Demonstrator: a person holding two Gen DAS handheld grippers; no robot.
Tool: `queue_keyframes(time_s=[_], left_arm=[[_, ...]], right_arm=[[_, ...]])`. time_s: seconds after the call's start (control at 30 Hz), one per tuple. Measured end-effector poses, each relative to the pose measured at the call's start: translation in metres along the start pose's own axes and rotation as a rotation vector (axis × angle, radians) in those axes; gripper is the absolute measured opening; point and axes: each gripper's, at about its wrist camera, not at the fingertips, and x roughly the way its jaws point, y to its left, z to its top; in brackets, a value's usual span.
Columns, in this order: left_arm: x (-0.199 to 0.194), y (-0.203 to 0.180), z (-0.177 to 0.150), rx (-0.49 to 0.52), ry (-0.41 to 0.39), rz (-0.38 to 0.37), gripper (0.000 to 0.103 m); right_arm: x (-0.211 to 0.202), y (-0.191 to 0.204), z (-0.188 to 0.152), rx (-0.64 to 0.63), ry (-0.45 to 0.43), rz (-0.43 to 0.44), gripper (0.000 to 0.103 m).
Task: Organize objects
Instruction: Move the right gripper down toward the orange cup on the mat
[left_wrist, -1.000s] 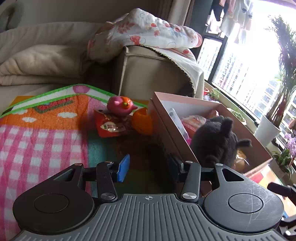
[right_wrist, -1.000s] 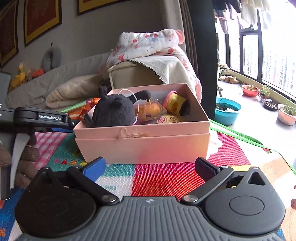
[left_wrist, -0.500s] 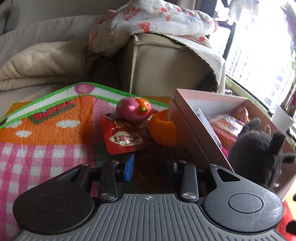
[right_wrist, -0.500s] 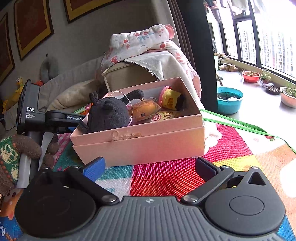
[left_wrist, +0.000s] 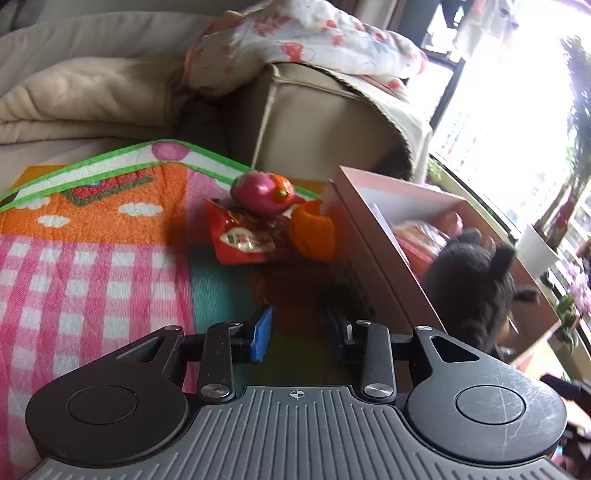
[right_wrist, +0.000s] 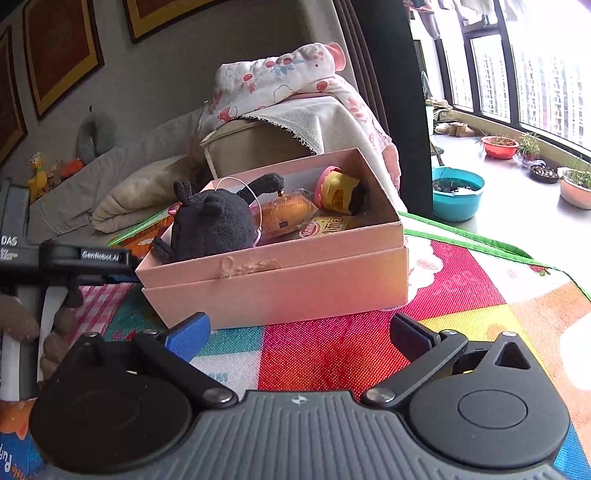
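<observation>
Lying left of the pink box (left_wrist: 373, 236), a red snack packet (left_wrist: 245, 240), pink toy (left_wrist: 264, 190) and orange cup (left_wrist: 314, 234) face the left gripper (left_wrist: 301, 325), fingers narrowly parted, empty. Inside the box sits a black plush (right_wrist: 214, 225). The right gripper (right_wrist: 299, 332) gapes wide before it.

Black ribbed gripper (left_wrist: 300, 328) body, round pivots, silver screws, blue pad, "GenRobot.AI" label
</observation>
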Motion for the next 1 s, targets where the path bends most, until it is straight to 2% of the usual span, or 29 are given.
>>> queue_keyframes(time_s=[0.1,0.2,0.3,0.43,0.57,0.63,0.73,0.83,0.9,1.0], left_arm=[[0.025,0.0,0.02,-0.039,0.016,0.036,0.031],[0.041,-0.003,0.037,-0.043,0.043,0.04,0.03],[0.047,-0.01,0.041,0.04,0.079,0.046,0.028],[0.032,-0.012,0.027,0.157,0.109,-0.016,0.026],[0.007,-0.022,0.0,0.276,0.12,-0.065,0.026],[-0.006,-0.024,-0.013,0.305,0.126,-0.093,0.026],[-0.032,-0.019,-0.03,0.259,0.121,-0.12,0.026],[-0.063,-0.011,-0.041,0.13,0.043,-0.099,0.026],[-0.081,-0.013,-0.049,0.035,0.022,-0.111,0.027],[-0.09,-0.031,-0.065,-0.002,0.015,-0.096,0.027]], right_arm=[[0.0,0.0,0.0,-0.001,0.002,-0.003,0.103],[0.0,0.0,0.0,-0.003,0.004,-0.002,0.103],[0.001,0.0,0.0,0.0,0.008,0.001,0.103],[0.001,-0.002,0.0,0.013,0.01,0.007,0.103],[0.002,-0.003,0.0,0.019,0.018,0.006,0.103],[0.002,-0.003,0.0,0.022,0.019,0.005,0.103],[0.002,-0.003,-0.001,0.024,0.018,0.003,0.103],[0.003,-0.004,-0.001,0.024,0.018,0.004,0.103],[0.003,-0.004,-0.001,0.024,0.019,0.003,0.103],[0.004,-0.003,0.0,0.021,0.026,0.001,0.103]])
